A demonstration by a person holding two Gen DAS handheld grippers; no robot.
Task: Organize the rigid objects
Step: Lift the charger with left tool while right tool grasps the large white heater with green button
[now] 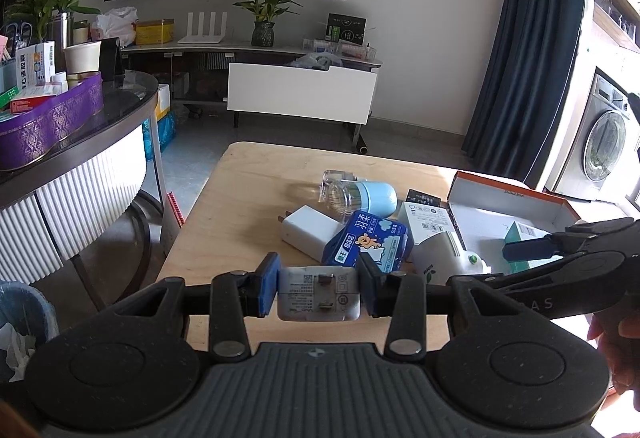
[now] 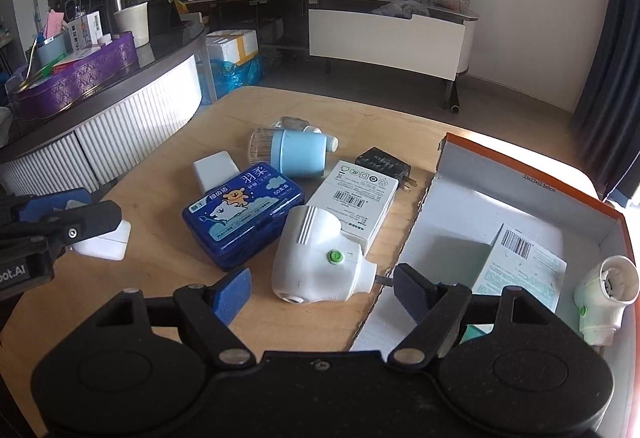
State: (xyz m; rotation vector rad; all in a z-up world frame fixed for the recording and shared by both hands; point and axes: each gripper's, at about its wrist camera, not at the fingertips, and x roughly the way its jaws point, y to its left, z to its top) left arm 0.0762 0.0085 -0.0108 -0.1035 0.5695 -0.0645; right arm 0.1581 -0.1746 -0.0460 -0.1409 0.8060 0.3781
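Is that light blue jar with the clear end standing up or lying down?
Lying down. The light blue jar rests on its side on the wooden table, its clear end pointing left.

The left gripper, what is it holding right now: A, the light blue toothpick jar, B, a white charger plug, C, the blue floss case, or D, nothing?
B: the left gripper is shut on a white charger plug, its prongs facing the camera between the blue pads.

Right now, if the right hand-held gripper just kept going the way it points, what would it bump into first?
Probably the white plug-in device lying on the table, directly ahead between the open fingers of the right hand-held gripper; depth is hard to judge.
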